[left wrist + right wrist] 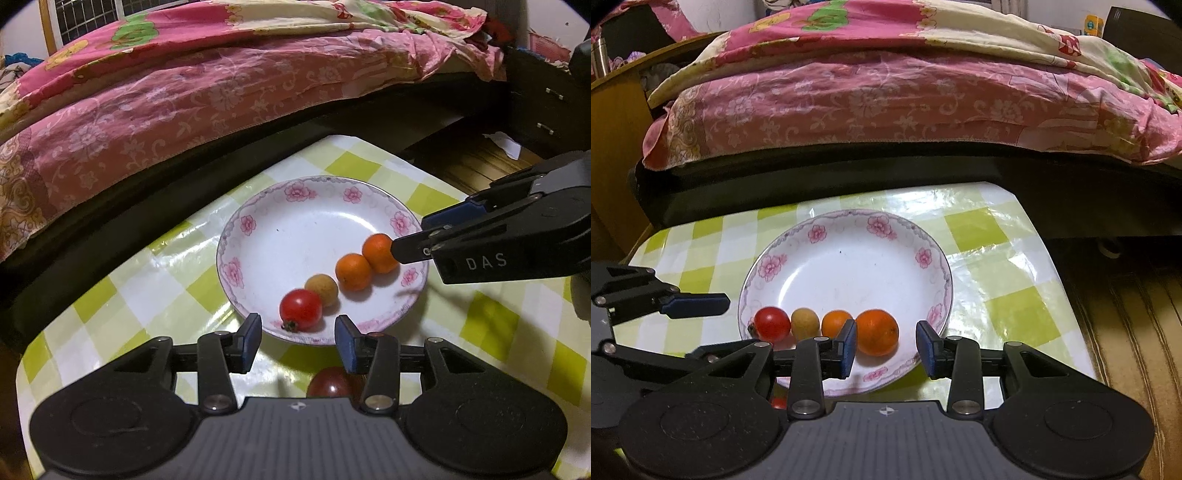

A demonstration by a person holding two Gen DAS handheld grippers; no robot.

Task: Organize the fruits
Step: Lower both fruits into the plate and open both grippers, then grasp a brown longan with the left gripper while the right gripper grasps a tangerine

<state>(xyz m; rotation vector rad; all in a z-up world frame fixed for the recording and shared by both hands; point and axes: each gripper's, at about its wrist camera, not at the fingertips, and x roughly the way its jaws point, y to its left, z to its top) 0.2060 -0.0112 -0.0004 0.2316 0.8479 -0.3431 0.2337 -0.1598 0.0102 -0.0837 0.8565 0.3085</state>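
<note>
A white plate with pink flowers (295, 206) (849, 236) sits on a green-checked tablecloth. In it lie a red tomato (300, 309) (772, 324), a tan round fruit (321, 289) (805, 323) and two oranges (352, 271) (380, 253) (836, 322) (877, 332) in a row. My left gripper (298, 345) is open at the plate's near rim, just short of the tomato. My right gripper (886, 349) is open, its fingers either side of the larger orange. Another dark red fruit (330, 382) lies on the cloth under my left gripper.
A bed with pink floral bedding (184, 92) (886, 92) runs along the table's far side. The table's right edge (1067, 295) drops to a wooden floor. A dark cabinet (543, 110) stands at the far right.
</note>
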